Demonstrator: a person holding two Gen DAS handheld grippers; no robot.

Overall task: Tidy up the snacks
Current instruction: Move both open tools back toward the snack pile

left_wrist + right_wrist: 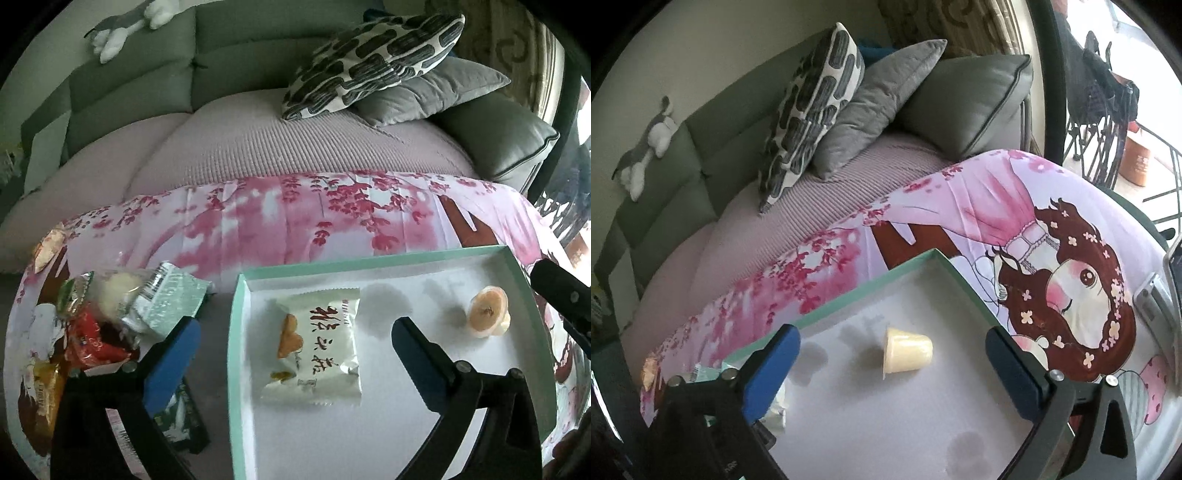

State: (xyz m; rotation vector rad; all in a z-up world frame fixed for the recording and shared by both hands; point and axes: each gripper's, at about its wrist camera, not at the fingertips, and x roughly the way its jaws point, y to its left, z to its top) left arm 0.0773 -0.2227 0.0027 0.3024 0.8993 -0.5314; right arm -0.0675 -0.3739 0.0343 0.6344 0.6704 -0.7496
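Inside tray (236, 332): 1 white snack packet (317, 347), 1 jelly cup (908, 352) on its side. Left gripper (295, 339) and right gripper (892, 354) gape wide, empty. Loose snacks (96, 317) left of tray.

A home living room — lived-in and soft-furnished.

A grey-green sofa (122, 96) runs behind, a plush toy (646, 155) lying on its backrest, a patterned cushion (373, 59) and a plain grey cushion (871, 107) piled at one end; a cartoon-printed pink cloth (1015, 206) covers the table, and at the right edge a bright opening shows a metal railing (1100, 155) — seemingly a balcony.
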